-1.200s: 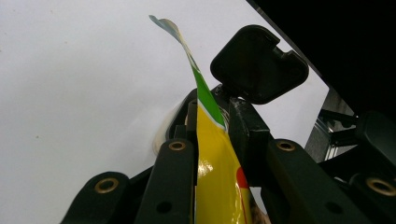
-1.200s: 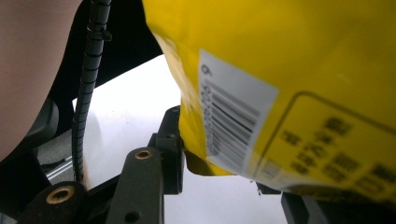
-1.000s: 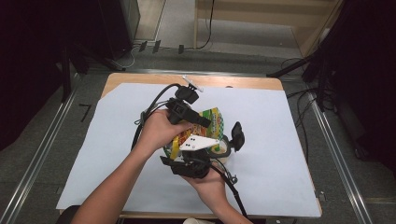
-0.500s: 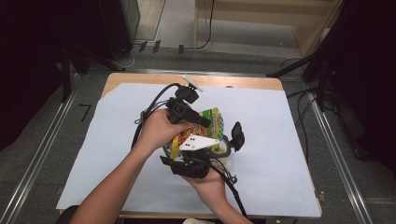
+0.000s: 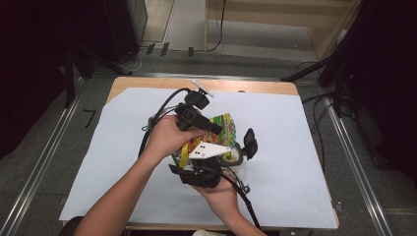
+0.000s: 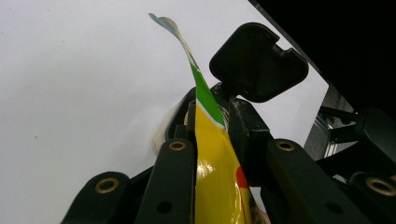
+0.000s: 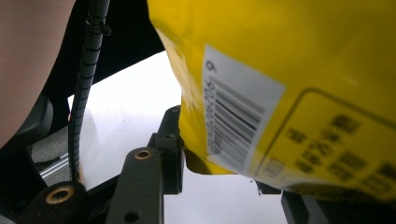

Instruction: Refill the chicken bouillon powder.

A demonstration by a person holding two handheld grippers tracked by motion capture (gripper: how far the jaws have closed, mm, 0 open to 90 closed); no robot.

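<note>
A yellow and green snack bag (image 5: 227,124) is held above the white sheet in the middle of the table. My left gripper (image 5: 215,129) comes in from the left and is shut on the bag's thin top edge (image 6: 211,154), with a jaw pressed on each side. My right gripper (image 5: 237,155) reaches up from the near side with its grey plate on top. The bag's barcoded back (image 7: 289,70) fills the gap between its jaws, and the left jaw presses on the bag's lower corner; the right jaw is mostly hidden under the bag. One jaw tip of the right gripper (image 6: 259,60) stands past the bag.
White paper (image 5: 295,147) covers most of the wooden table (image 5: 255,86), with bare room to the left and right of the hands. A small white thing (image 5: 202,88) lies at the far edge. Cables trail from both grippers. A pale round object (image 5: 235,158) sits under the bag, unclear.
</note>
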